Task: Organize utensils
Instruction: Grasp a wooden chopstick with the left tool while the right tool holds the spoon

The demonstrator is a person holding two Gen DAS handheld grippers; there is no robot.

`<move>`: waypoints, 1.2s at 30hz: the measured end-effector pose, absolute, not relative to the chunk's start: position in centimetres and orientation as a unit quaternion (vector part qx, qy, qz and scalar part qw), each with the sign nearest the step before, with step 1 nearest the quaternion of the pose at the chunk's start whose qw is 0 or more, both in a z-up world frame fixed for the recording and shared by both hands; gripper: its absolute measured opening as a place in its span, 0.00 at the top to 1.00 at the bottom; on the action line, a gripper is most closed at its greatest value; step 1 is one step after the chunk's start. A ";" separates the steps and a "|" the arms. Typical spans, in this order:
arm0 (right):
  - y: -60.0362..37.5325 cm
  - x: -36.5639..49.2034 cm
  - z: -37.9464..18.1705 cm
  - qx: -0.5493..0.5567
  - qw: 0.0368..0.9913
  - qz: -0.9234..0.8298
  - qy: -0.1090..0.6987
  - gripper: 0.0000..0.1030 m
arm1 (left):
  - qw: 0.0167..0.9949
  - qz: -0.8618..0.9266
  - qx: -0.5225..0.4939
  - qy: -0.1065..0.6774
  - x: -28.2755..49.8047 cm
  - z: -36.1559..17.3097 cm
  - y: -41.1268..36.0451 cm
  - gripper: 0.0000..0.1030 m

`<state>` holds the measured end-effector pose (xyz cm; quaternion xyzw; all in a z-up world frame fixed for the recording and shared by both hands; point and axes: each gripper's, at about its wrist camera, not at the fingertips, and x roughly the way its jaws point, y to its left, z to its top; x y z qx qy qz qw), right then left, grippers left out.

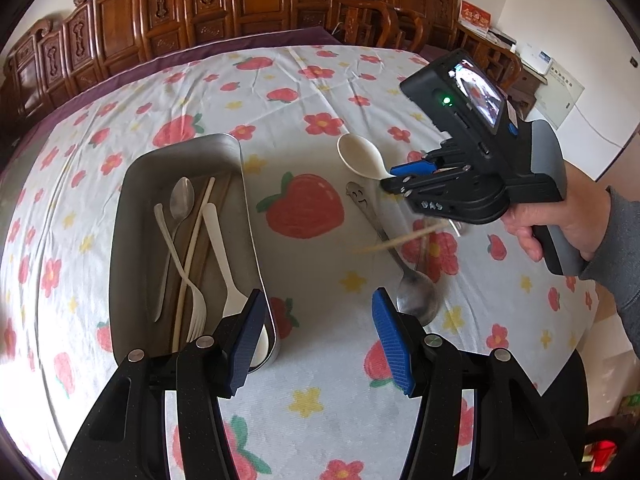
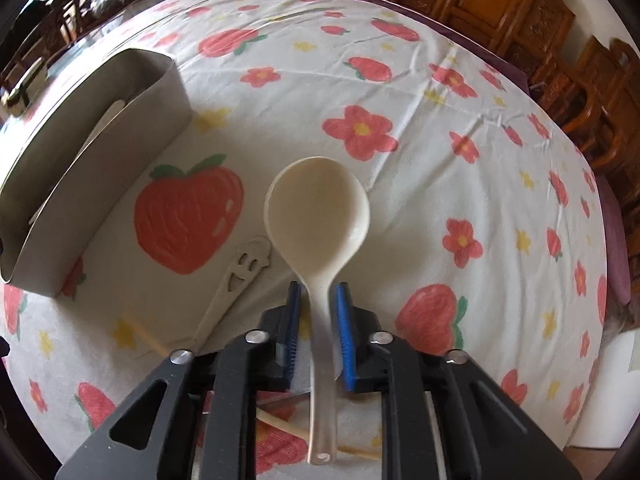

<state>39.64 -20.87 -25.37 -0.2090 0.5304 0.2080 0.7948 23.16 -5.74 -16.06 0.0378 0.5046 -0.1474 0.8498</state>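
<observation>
Pads of the right gripper (image 2: pixel 318 312) sit either side of the cream spoon (image 2: pixel 316 208), seemingly clamping its handle; bowl points ahead, long axis along the fingers. Left gripper (image 1: pixel 316 320) hangs released, empty. Metal spoon (image 1: pixel 416 296) lies just right of it. Tray (image 2: pixel 168 92), upper left of the right-wrist frame, lies leftward of the held spoon

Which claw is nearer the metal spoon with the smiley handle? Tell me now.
Left. The left claw hangs open just beside the bowl of the metal spoon. The right claw, shut on the white spoon, is above its handle end.
</observation>
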 end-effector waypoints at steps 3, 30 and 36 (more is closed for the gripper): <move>-21.9 39.6 -24.4 -0.181 0.810 0.205 0.518 0.89 | 0.848 -0.149 0.042 0.506 23.4 -16.3 -6.0 0.49; -39.3 25.5 -20.9 -0.008 0.865 0.089 0.495 0.88 | 0.816 -0.258 0.156 0.492 27.3 -20.1 -18.0 0.51; -38.9 24.6 -20.7 0.009 0.869 0.100 0.485 0.88 | 0.804 -0.263 0.180 0.502 28.2 -21.2 -19.0 0.64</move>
